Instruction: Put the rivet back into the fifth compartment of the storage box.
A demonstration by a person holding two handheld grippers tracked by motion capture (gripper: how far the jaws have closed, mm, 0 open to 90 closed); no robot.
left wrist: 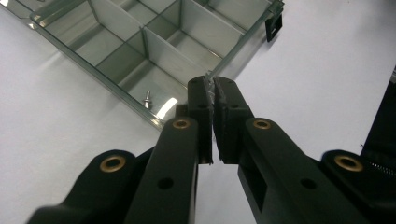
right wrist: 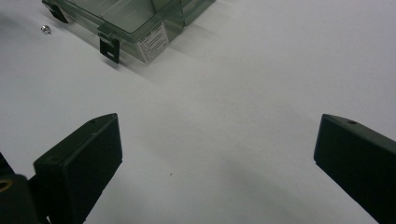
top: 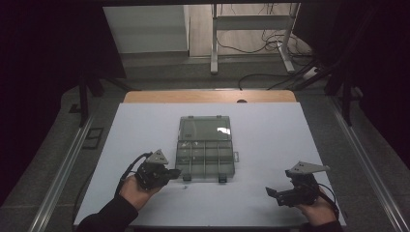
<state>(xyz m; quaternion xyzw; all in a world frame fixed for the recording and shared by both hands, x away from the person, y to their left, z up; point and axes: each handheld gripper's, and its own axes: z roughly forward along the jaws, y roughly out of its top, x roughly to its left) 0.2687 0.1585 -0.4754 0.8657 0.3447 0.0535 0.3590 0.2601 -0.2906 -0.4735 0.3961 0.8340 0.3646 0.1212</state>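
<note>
A clear plastic compartment box [top: 205,166] lies open in the middle of the white table, its lid [top: 204,128] folded back flat on the far side. My left gripper [top: 174,173] is at the box's front left corner. In the left gripper view its jaws [left wrist: 213,86] are shut on the thin clear front wall of the box [left wrist: 243,44]. A small screw [left wrist: 147,98] lies in the nearest compartment. My right gripper [top: 274,195] rests at the front right, open over bare table, with nothing between its pads [right wrist: 217,140]. The right gripper view has the box [right wrist: 135,18] at its top left.
A tiny metal nut [top: 184,185] [right wrist: 45,29] lies loose on the table just in front of the box. Two dark latches [top: 222,179] hang from the box's front edge. Metal rails [top: 63,174] run along both sides of the table. A frame and cables [top: 251,46] stand beyond the far edge.
</note>
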